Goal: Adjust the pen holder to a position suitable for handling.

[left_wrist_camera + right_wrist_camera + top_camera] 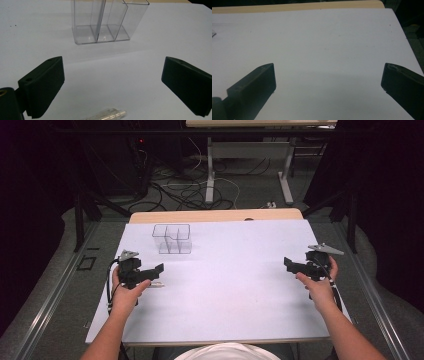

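A clear plastic organizer with several compartments stands upright at the back left of the white table. In the left gripper view the organizer is empty and sits straight ahead beyond the jaws. My left gripper hovers in front of it, open, nothing between the jaws. A small clear tube lies on the table just below and between those jaws; the tube shows beside the hand in the high view. My right gripper is held at the right side, open over bare table.
The table's wooden back edge runs behind the white sheet. Beyond it are a floor with cables and the legs of another table. Dark stands flank both sides.
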Demonstrator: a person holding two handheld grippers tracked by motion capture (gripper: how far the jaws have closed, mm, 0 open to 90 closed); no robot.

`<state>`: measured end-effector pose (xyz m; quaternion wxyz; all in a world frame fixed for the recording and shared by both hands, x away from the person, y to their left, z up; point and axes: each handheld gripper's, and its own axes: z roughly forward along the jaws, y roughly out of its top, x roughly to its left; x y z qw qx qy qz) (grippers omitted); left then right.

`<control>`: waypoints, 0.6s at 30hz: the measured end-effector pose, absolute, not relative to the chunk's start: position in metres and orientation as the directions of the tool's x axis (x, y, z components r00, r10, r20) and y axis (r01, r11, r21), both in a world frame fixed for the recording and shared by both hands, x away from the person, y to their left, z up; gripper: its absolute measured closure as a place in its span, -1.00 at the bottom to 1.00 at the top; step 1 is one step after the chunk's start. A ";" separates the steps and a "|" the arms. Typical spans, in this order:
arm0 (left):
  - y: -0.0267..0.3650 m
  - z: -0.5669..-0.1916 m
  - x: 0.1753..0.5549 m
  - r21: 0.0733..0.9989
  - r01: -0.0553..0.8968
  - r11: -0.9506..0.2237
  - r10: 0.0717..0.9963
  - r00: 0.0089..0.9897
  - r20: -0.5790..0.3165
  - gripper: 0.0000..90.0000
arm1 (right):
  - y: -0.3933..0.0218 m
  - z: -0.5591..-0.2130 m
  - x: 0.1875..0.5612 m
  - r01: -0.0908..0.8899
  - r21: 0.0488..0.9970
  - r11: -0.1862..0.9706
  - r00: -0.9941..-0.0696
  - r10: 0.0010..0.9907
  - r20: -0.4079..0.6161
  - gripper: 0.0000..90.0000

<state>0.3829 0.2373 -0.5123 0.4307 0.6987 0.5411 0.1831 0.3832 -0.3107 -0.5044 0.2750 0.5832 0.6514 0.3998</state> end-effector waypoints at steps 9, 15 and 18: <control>0.236 -0.491 0.383 0.823 0.567 -0.038 0.921 0.339 -0.192 -0.90 | -0.299 -0.511 0.385 0.558 0.828 0.054 -0.209 0.975 0.076 -1.00; 0.232 -0.474 0.387 0.837 0.544 -0.054 0.925 0.343 -0.163 -0.87 | -0.298 -0.509 0.385 0.543 0.837 0.062 -0.203 0.977 0.060 -0.99; 0.230 -0.466 0.392 0.837 0.544 -0.057 0.923 0.347 -0.163 -0.85 | -0.299 -0.506 0.384 0.528 0.847 0.055 -0.193 0.980 0.057 -0.95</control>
